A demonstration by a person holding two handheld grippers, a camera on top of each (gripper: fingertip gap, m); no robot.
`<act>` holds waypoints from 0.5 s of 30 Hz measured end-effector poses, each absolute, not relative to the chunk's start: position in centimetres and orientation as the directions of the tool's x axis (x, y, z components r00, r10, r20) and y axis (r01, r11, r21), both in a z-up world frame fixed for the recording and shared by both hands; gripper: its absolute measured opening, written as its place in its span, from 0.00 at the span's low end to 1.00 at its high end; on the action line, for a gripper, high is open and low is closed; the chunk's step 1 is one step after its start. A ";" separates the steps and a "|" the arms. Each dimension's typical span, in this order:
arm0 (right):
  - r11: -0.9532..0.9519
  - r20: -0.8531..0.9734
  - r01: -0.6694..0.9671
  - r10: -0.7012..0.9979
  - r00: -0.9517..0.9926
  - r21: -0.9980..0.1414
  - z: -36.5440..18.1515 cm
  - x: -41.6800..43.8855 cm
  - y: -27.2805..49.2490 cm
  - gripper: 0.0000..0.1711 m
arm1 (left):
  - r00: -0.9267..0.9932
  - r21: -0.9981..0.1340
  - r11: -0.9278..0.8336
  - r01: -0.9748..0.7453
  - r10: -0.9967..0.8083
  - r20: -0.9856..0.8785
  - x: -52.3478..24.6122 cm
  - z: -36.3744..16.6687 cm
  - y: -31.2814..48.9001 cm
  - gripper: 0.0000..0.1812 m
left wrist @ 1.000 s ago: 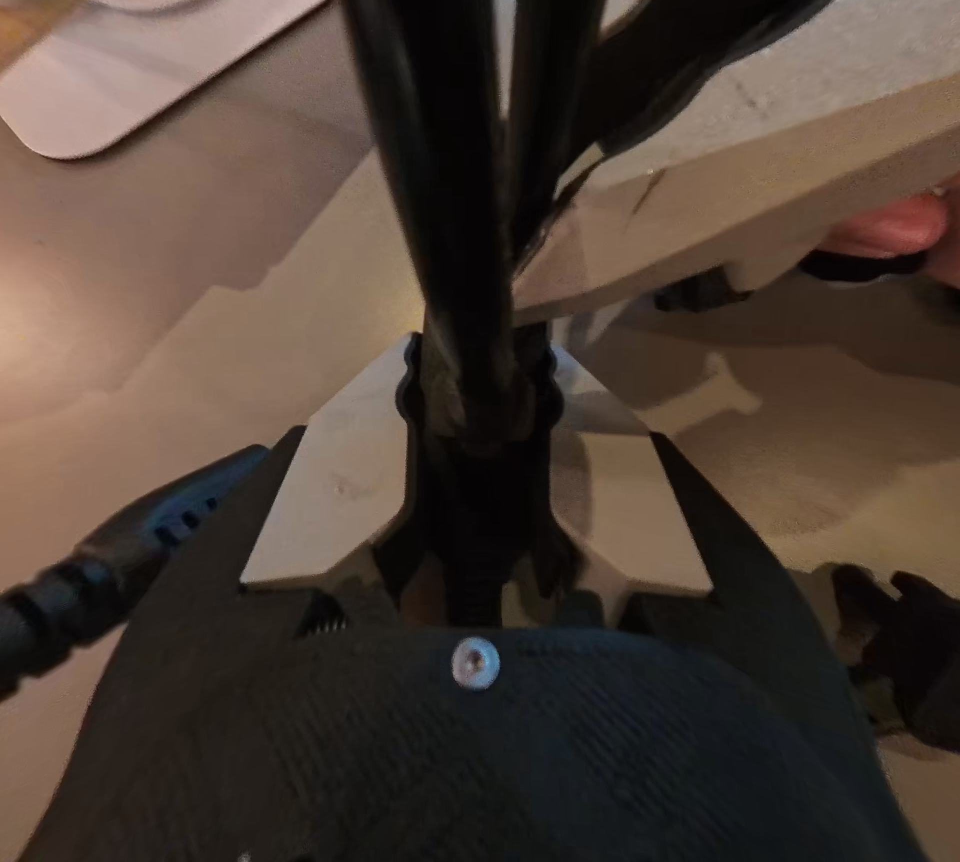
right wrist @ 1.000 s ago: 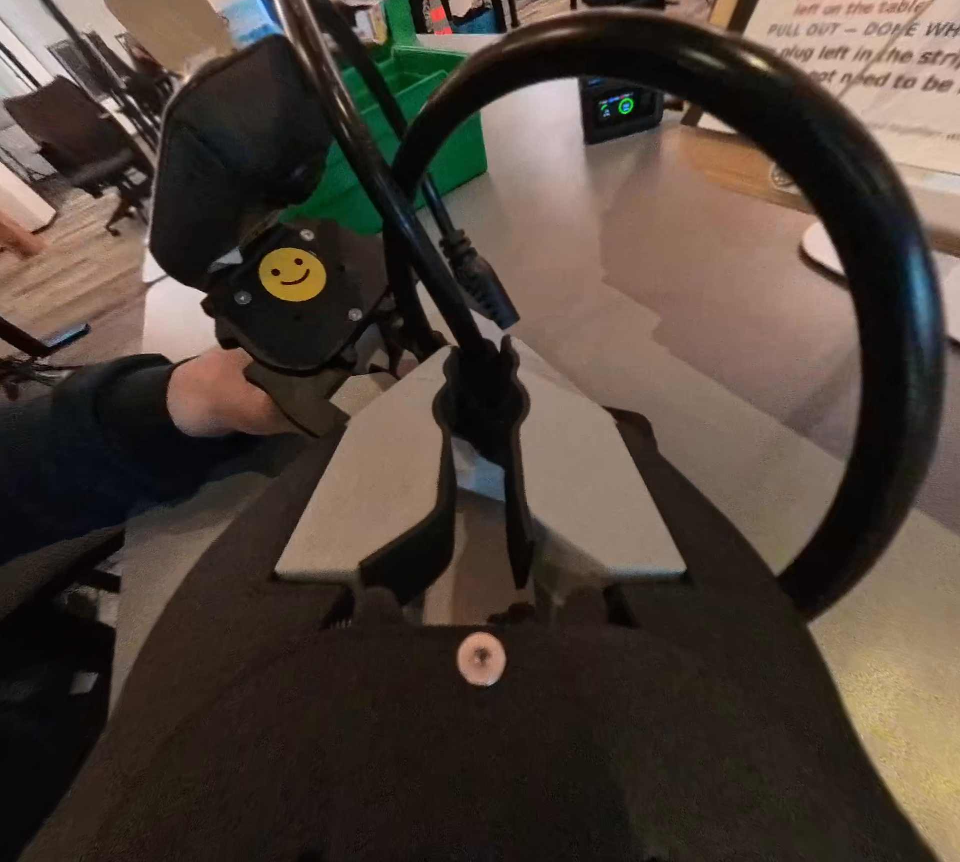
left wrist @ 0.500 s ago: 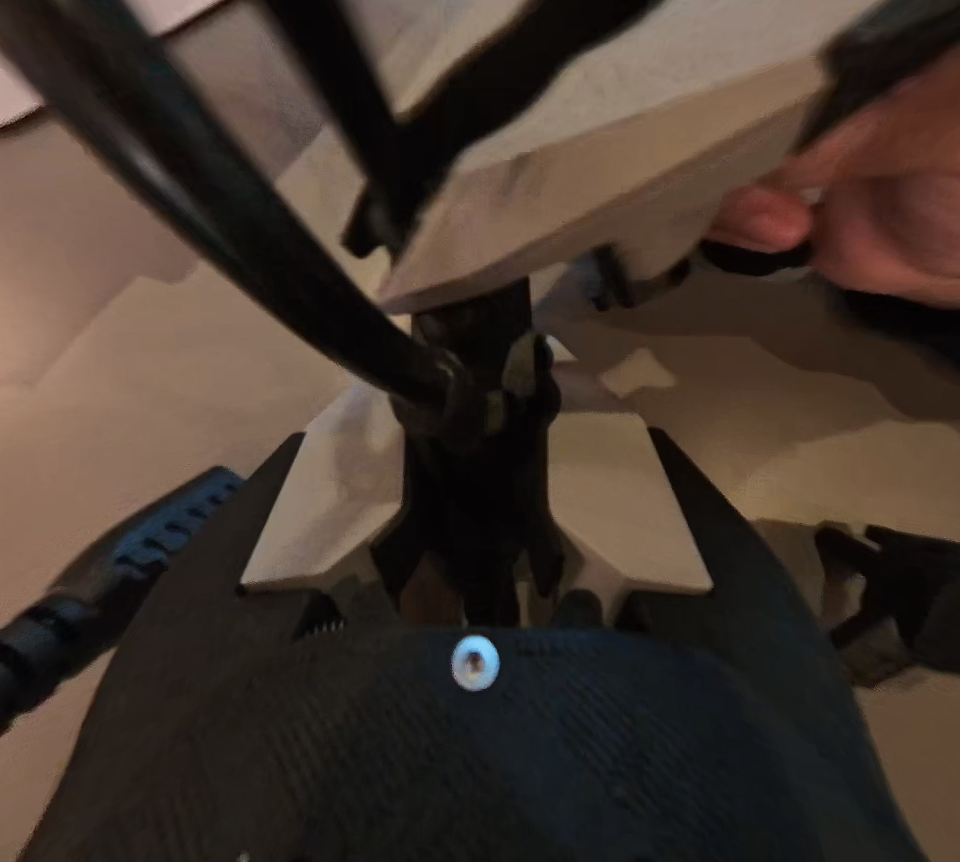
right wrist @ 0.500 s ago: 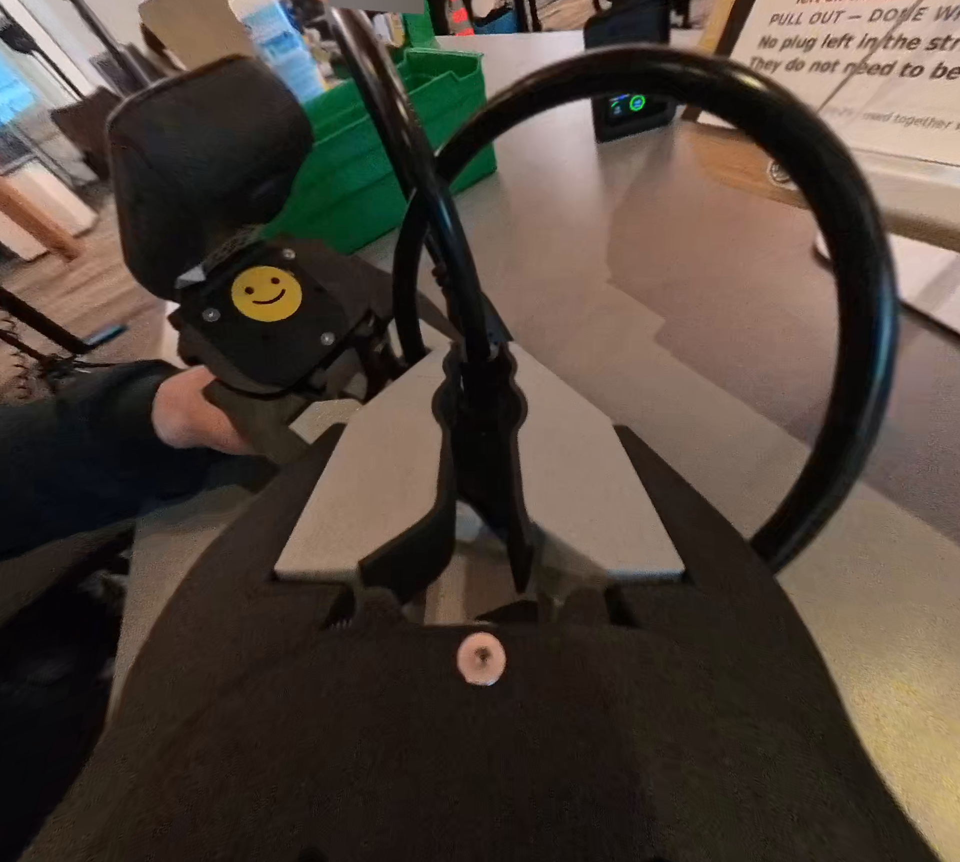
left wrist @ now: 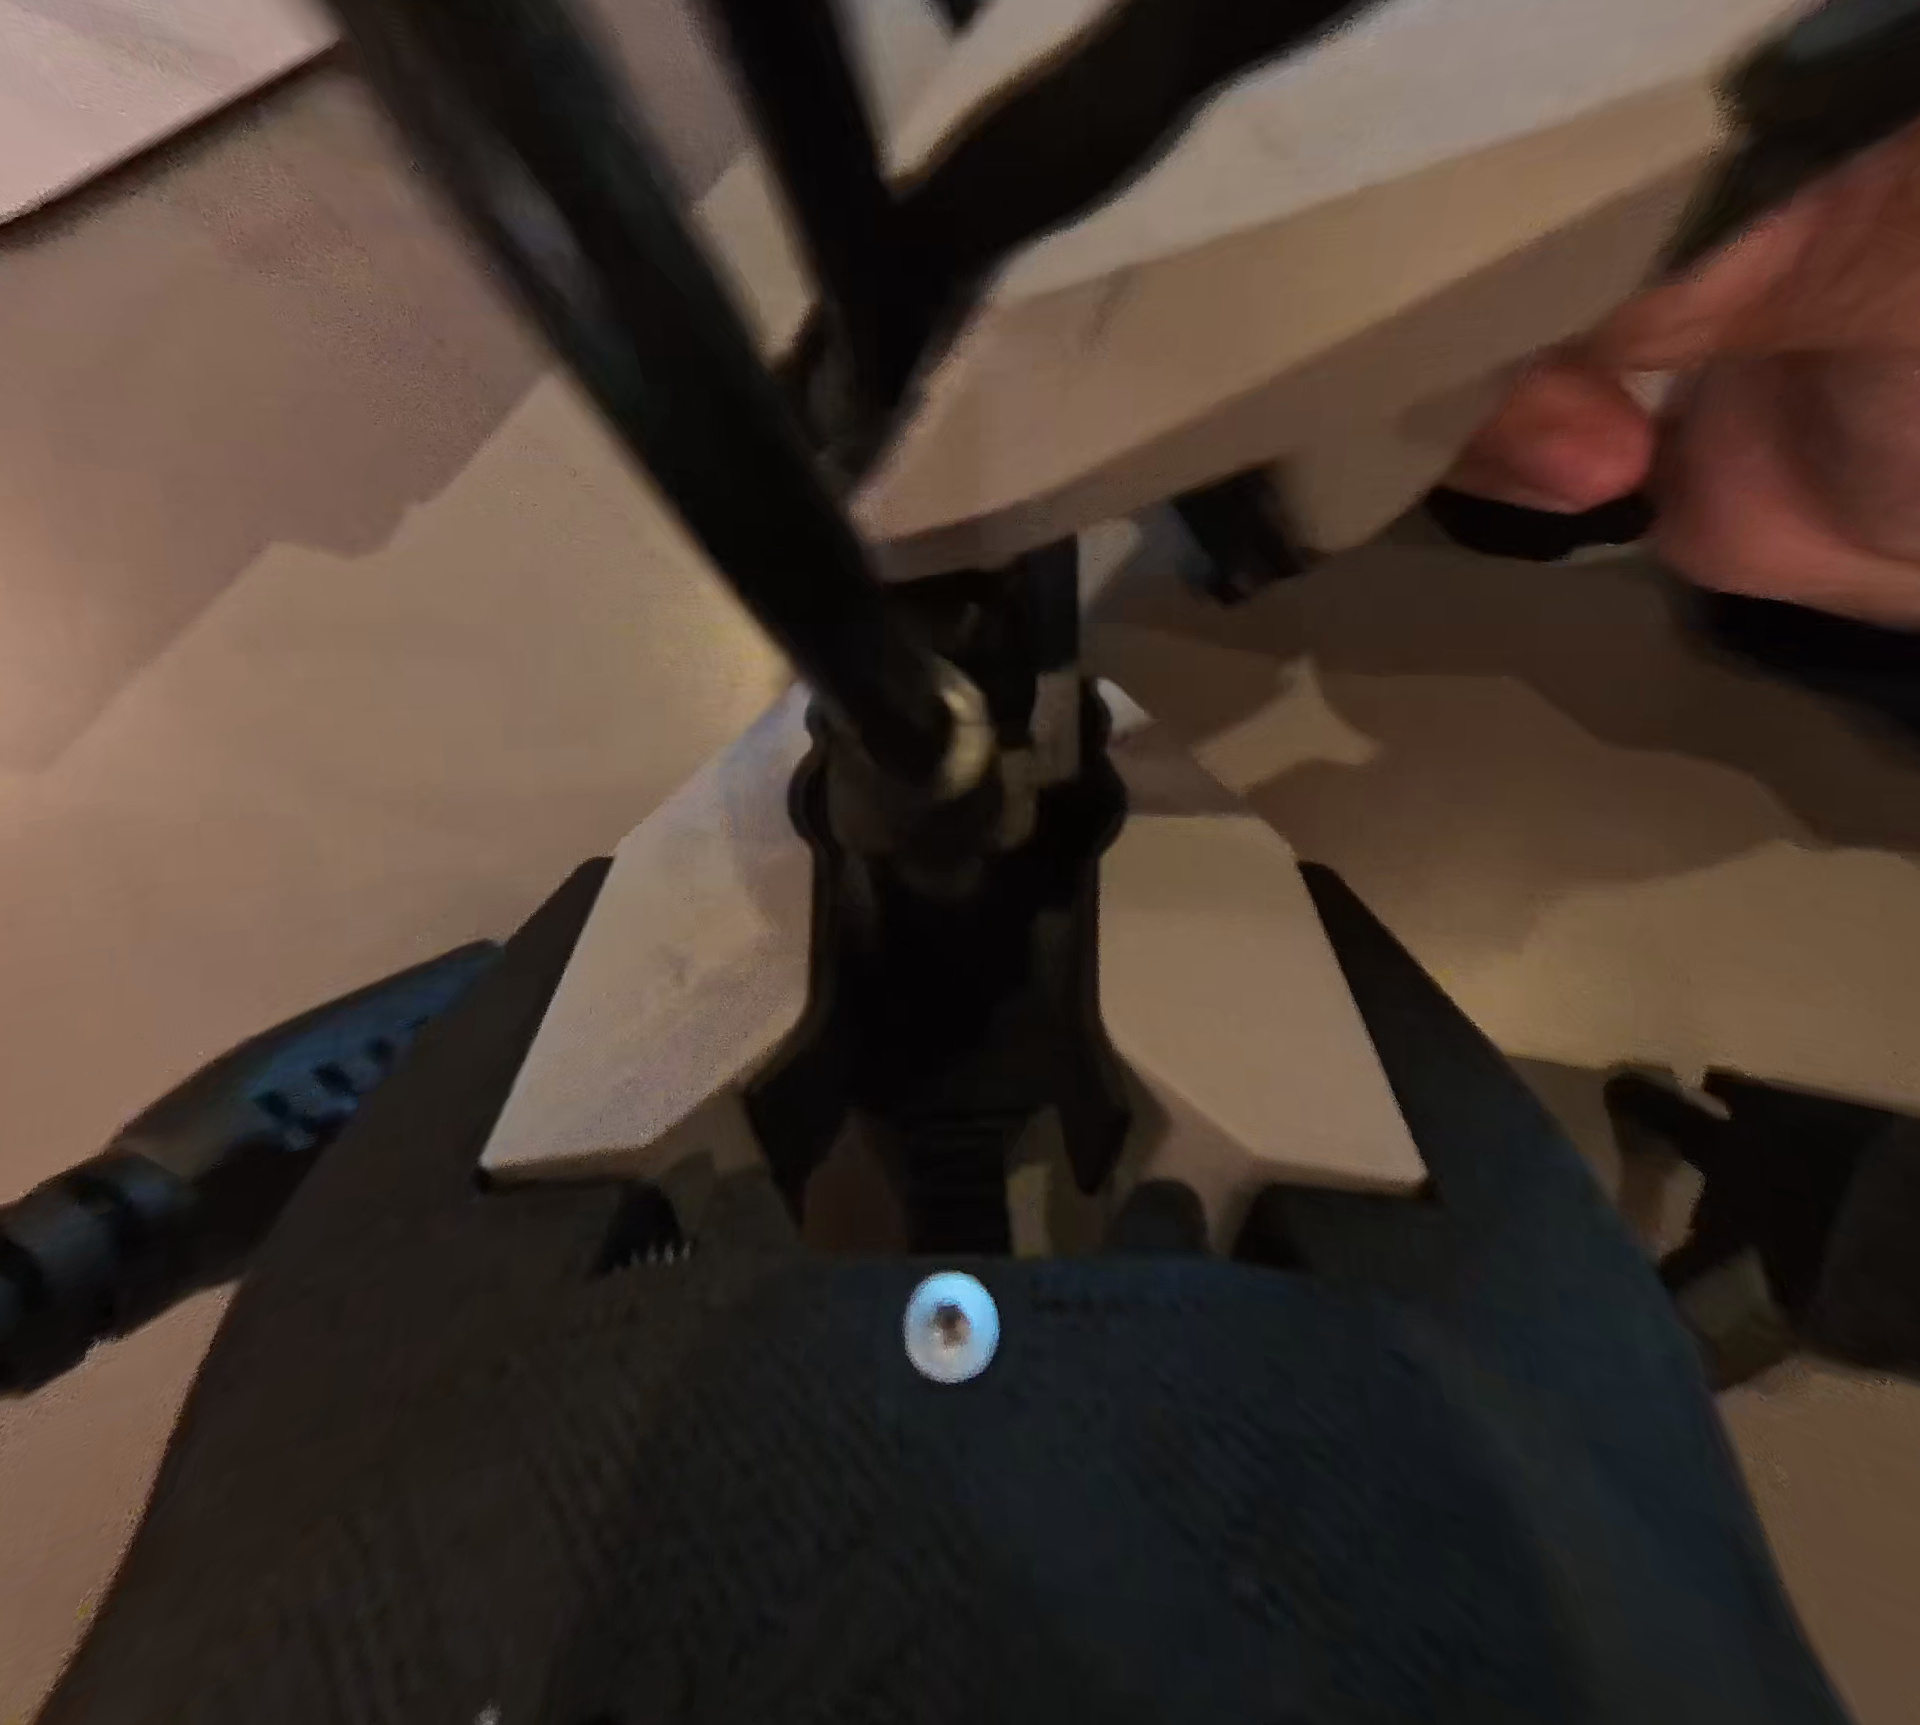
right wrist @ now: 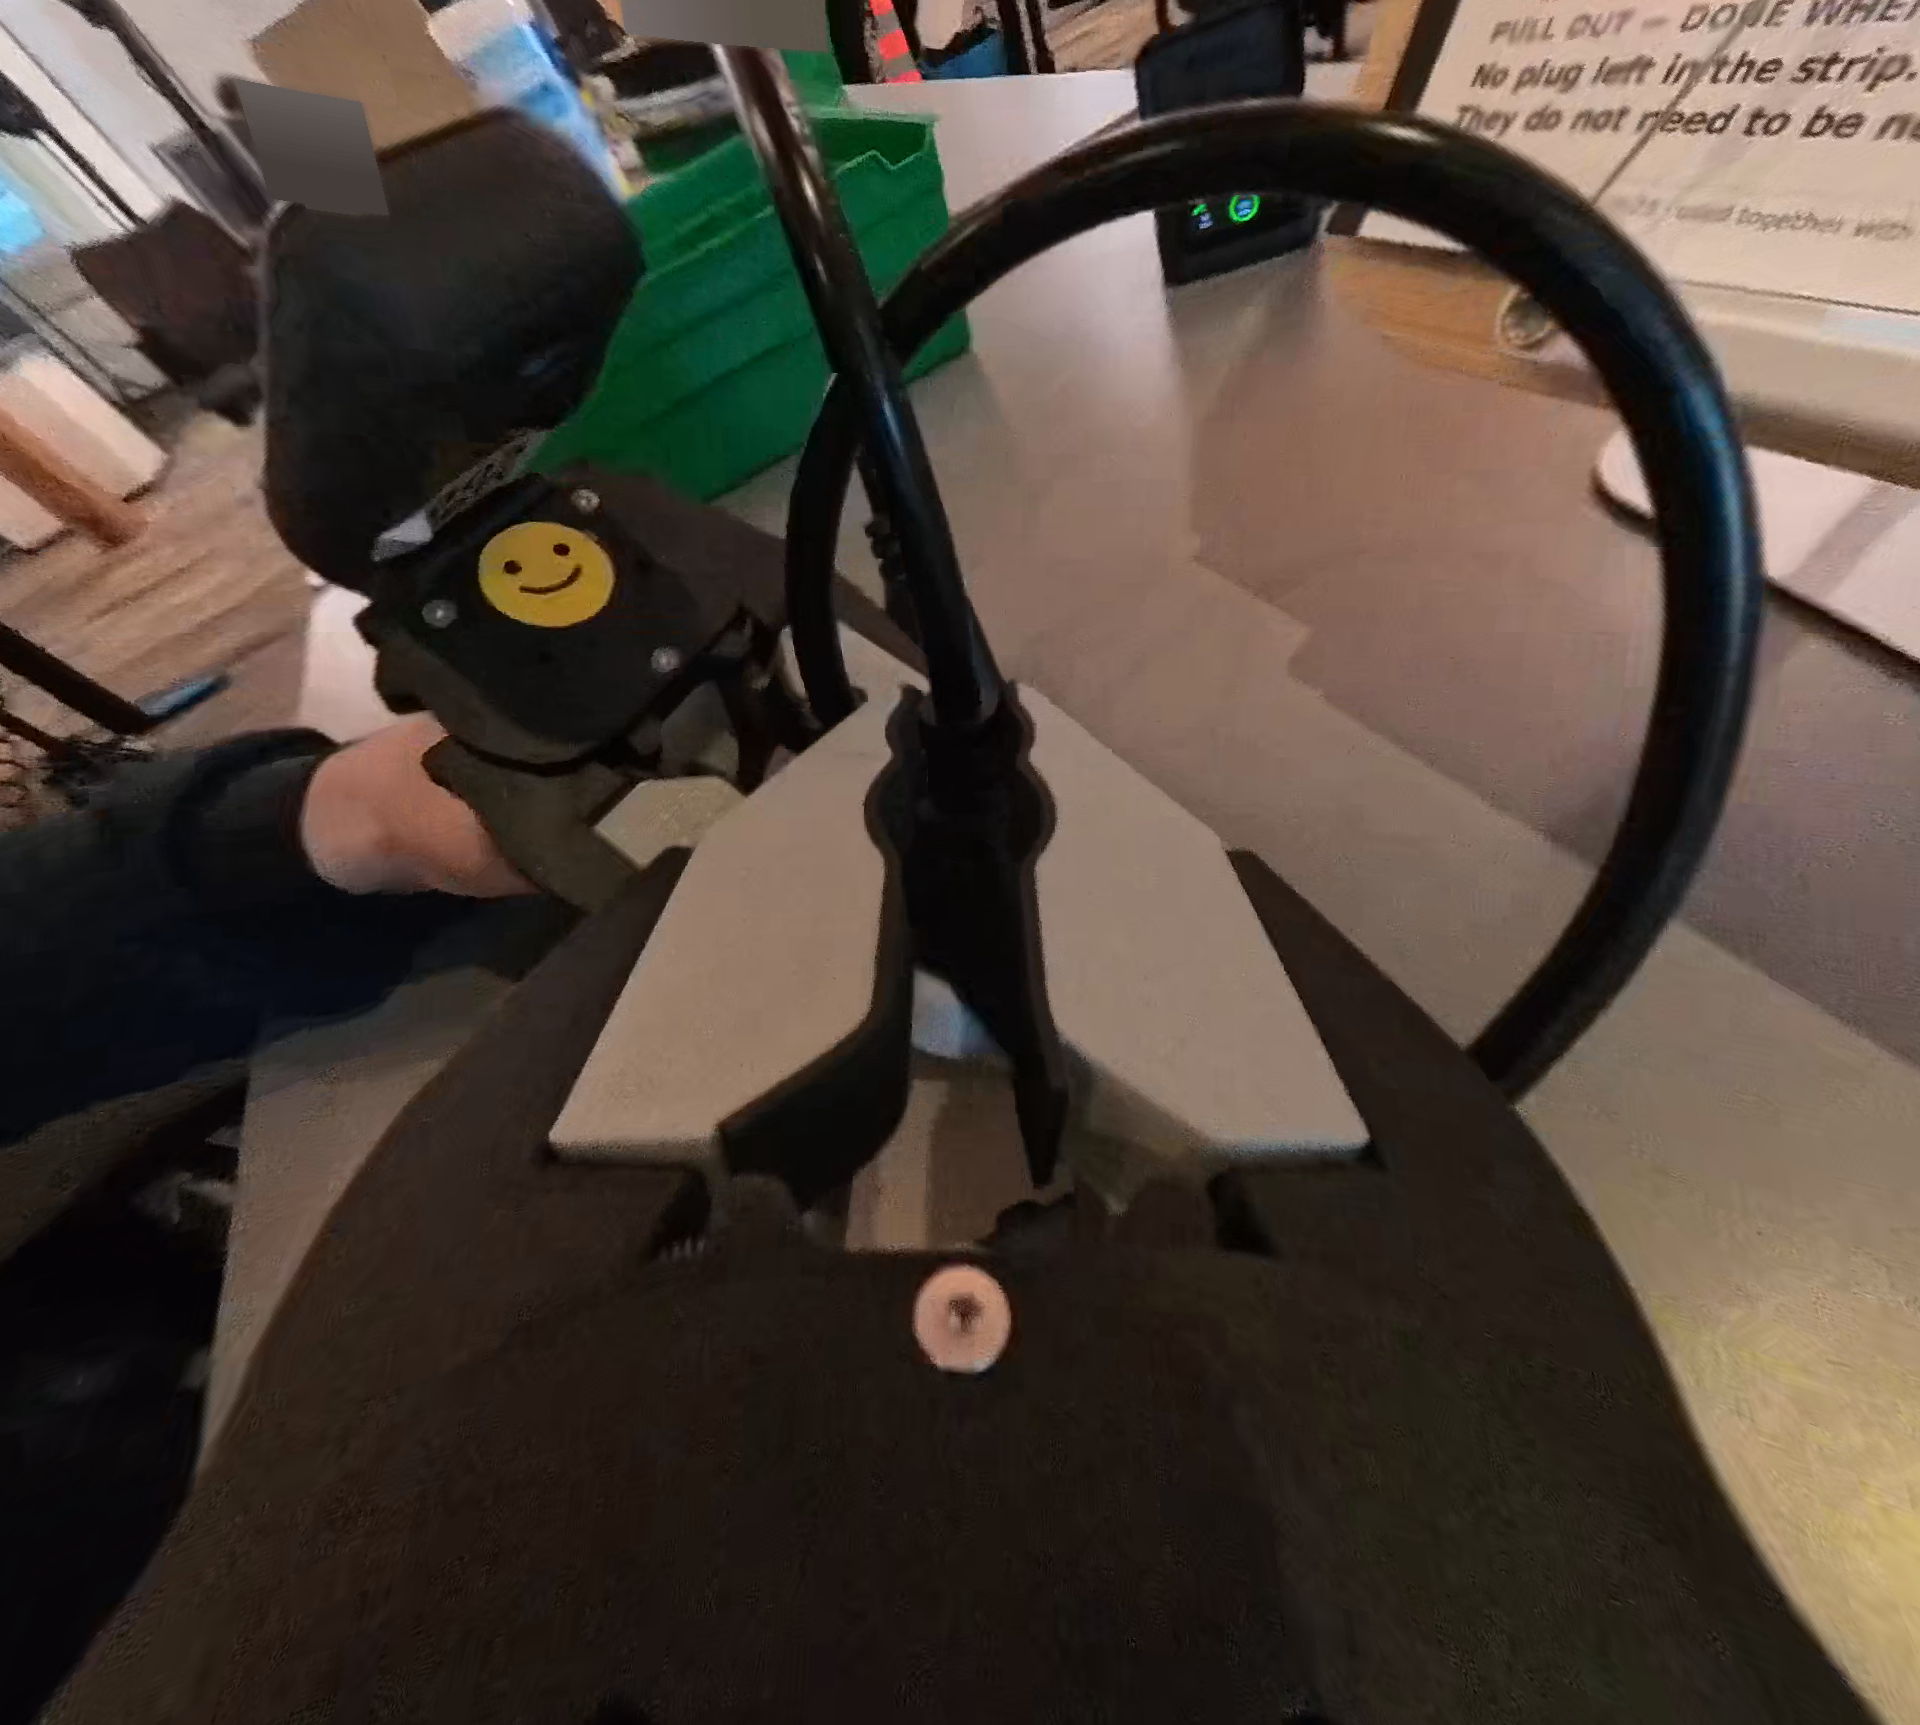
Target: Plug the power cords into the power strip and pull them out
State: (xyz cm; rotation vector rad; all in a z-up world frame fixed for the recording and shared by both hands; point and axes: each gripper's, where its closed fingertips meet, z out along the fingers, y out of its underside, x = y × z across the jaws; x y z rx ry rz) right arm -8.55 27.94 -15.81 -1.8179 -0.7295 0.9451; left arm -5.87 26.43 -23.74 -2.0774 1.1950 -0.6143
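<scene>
My left gripper (left wrist: 951, 771) is shut on the end of a black power cord (left wrist: 623, 325), which runs up and to the left. My right gripper (right wrist: 961, 771) is shut on a black plug, and its cord (right wrist: 1683, 449) curls in a wide loop to the right. In the left wrist view the right gripper (left wrist: 1299, 241) hangs close above, held by a hand (left wrist: 1714, 428). In the right wrist view the left gripper (right wrist: 520, 636) sits just to the left. A small white patch (right wrist: 945, 1021) shows between the right fingers; I cannot tell what it is. No power strip is clearly in view.
A loose black plug (left wrist: 281, 1073) lies on the beige table (right wrist: 1351, 844) at the left. A green bin (right wrist: 748, 345), a small black device with a lit screen (right wrist: 1226, 221) and a printed sign (right wrist: 1714, 65) stand at the back. A white pad (left wrist: 156, 65) lies far left.
The cords above my left gripper have swung from upright to leaning left. The right gripper has shifted above it, its hand now showing. Both grippers stay shut.
</scene>
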 end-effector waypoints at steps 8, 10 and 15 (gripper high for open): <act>-0.418 -0.339 0.059 0.805 0.488 -0.907 -15.7 -8.4 28.0 0.06 | 0.479 -0.728 -0.349 -0.590 -0.877 0.033 -5.7 -23.6 25.9 0.24; -0.396 -0.298 0.079 0.794 0.531 -0.915 -15.8 -8.3 28.1 0.06 | 0.484 -0.731 -0.351 -0.585 -0.874 0.033 -5.9 -23.8 26.7 0.24; -0.344 -0.210 0.145 0.801 0.562 -0.928 -15.7 -8.8 27.8 0.07 | 0.507 -0.733 -0.344 -0.588 -0.862 -0.002 -6.8 -23.8 27.6 0.24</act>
